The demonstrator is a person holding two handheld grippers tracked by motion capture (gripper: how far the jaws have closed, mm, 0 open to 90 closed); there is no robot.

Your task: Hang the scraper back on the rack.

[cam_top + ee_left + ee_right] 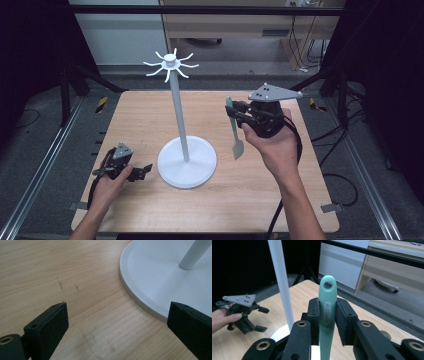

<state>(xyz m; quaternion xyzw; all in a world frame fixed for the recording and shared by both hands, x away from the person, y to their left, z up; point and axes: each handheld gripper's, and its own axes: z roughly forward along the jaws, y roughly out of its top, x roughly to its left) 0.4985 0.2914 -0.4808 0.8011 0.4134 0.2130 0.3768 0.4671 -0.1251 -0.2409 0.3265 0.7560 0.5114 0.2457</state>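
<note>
High view is showing the right hand-held gripper (235,114) clamping a pale green spatula (234,131) by its handle, the blade hanging clear above the wooden surface (140,107) with open room beneath it. The white stand (186,161) is rising just left of it, its hooks spreading at the top. The left hand-held gripper (145,170) is resting low near the front-left edge, jaws standing wide with nothing between them, one jaw sitting just beside the stand's round base rim.
</note>
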